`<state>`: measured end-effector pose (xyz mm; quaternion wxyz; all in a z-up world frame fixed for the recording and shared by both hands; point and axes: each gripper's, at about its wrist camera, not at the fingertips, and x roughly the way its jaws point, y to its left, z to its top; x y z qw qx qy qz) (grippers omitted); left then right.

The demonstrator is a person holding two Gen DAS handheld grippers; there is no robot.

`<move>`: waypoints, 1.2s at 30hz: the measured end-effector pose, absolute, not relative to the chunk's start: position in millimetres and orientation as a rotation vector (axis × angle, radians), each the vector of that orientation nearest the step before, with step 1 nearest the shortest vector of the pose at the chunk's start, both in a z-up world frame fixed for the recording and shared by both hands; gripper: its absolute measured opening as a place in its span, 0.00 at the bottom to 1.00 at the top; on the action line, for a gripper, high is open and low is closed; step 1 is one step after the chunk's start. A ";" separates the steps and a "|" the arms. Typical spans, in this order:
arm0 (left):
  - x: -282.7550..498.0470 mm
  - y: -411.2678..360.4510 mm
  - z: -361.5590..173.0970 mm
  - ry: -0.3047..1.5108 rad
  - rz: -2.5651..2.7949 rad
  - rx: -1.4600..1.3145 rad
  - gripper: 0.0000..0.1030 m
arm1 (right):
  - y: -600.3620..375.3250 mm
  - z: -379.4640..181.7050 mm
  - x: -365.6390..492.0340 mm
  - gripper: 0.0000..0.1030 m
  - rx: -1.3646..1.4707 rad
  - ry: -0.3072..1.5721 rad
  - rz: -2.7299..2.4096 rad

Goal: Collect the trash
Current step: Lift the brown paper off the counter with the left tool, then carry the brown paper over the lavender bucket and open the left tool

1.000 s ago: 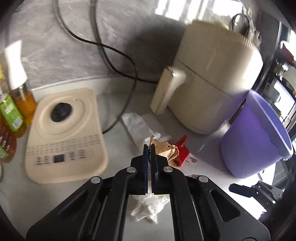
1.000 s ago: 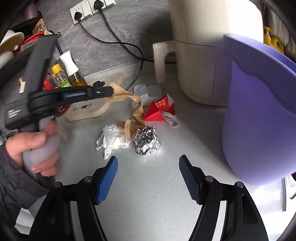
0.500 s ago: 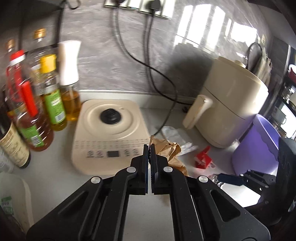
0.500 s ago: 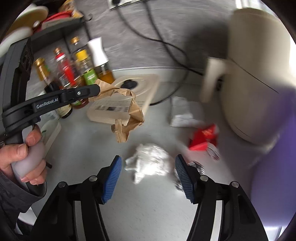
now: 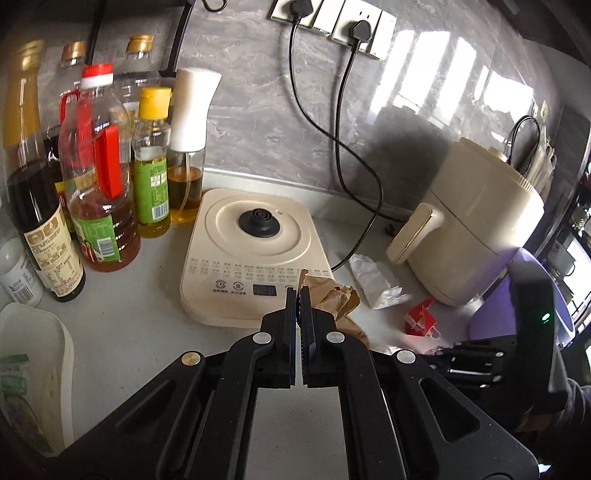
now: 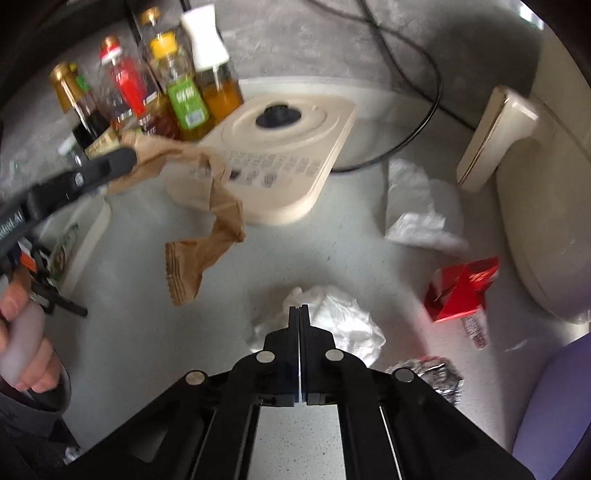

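Your left gripper (image 5: 298, 295) has lifted the crumpled brown paper bag (image 6: 207, 206) clear of the grey counter (image 6: 314, 258), clamped; your right gripper (image 6: 299, 314) has just closed, empty, above the white tissue wad (image 6: 332, 325). The purple bin (image 6: 554, 406) comes next, I think.

A pale, speckled tabletop (image 5: 122, 317) runs along a grey marbled wall (image 5: 255, 107) in a kitchen. White wall sockets (image 5: 332, 22) sit high on the wall, two black plugs in them, and black cables (image 5: 343, 155) trail down to the tabletop. Bright window reflections (image 5: 443, 74) streak the glossy wall. A cluster of oil and sauce bottles (image 5: 99, 177) stands against the wall, beside a cream induction cooker (image 5: 255, 254). A cream air fryer (image 5: 476, 229) stands farther along, casting a dark shadow on the wall behind it.
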<state>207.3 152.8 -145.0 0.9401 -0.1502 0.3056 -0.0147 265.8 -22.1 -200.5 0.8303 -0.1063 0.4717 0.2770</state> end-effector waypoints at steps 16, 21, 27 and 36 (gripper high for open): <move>191.7 147.9 -142.1 0.613 -0.033 -0.291 0.03 | -27.1 -203.8 260.5 0.41 -0.250 0.917 0.512; 188.9 147.4 -142.1 0.612 -0.044 -0.290 0.03 | -25.6 -221.3 268.9 0.10 -0.292 0.978 0.504; 192.4 137.4 -121.4 0.573 -0.092 -0.281 0.03 | -48.7 -157.5 256.4 0.09 -0.165 0.869 0.546; 209.0 90.8 -69.0 0.482 -0.239 -0.210 0.03 | -114.2 -68.0 236.0 0.10 -0.040 0.662 0.460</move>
